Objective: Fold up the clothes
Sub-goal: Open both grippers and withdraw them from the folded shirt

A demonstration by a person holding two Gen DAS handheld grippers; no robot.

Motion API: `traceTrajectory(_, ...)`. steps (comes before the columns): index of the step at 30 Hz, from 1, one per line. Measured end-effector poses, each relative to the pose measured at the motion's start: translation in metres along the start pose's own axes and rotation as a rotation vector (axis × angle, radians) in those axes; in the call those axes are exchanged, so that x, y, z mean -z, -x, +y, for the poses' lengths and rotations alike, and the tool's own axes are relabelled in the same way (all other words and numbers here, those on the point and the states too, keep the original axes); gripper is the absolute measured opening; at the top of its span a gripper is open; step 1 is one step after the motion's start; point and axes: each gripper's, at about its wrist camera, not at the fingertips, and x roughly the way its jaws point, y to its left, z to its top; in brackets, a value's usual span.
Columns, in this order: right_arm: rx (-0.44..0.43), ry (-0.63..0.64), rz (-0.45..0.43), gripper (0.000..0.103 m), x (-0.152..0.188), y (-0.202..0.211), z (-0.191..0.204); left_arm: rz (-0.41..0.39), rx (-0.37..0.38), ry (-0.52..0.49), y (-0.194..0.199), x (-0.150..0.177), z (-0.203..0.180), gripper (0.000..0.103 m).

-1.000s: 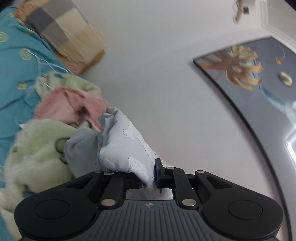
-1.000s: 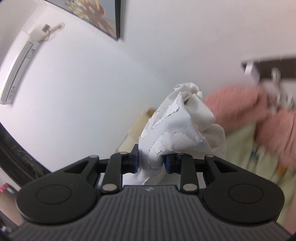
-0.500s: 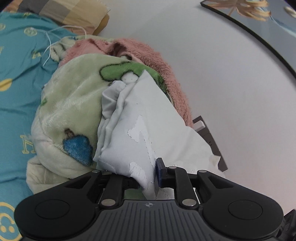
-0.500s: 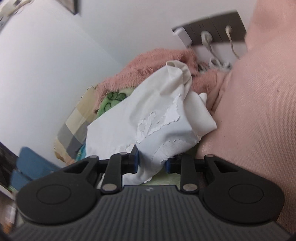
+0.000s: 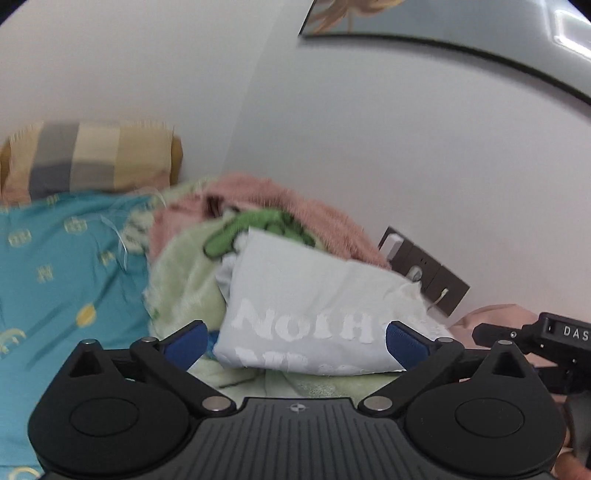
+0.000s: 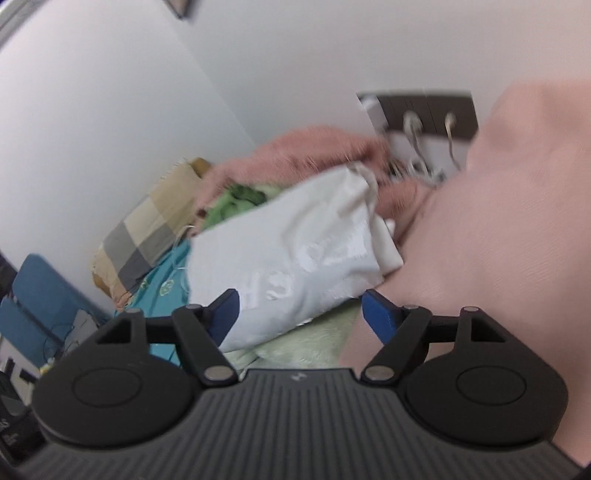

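Wall (image 5: 369, 140): plain white, fills upper frame.
Framed picture (image 5: 461, 29): upper right.
Socket panel (image 5: 424, 273): dark, right of centre.
Bedsheet (image 5: 55, 266): teal, patterned, left.
Pillow (image 5: 88, 162): checked, upper left.

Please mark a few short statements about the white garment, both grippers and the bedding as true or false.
1. The left gripper is open. True.
2. The right gripper is clamped on the white T-shirt. False: it is open, and the T-shirt lies free.
3. The white T-shirt rests on a green fleece blanket. True.
4. The bedsheet is red. False: it is teal with yellow motifs.
5. A checked pillow lies against the wall. True.
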Motion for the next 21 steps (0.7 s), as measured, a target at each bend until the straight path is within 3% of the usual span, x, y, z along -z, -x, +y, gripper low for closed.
traceTrajectory(3, -0.022, 0.071, -0.038, 0.087, 0.002, 0.029, 0.015, -0.062, -0.030, -0.071, 0.043, -0.001, -0.013, 0.103)
traceTrajectory(11, -0.064, 0.231, -0.125, 0.086, 0.022, 0.094, 0.044, -0.156, -0.126, -0.128, 0.128, 0.019, -0.032, 0.103)
traceTrajectory(21, -0.094, 0.342, -0.187, 0.086, 0.078, 0.128, 0.060, -0.145, -0.116, -0.131, 0.178, 0.065, -0.044, 0.103)
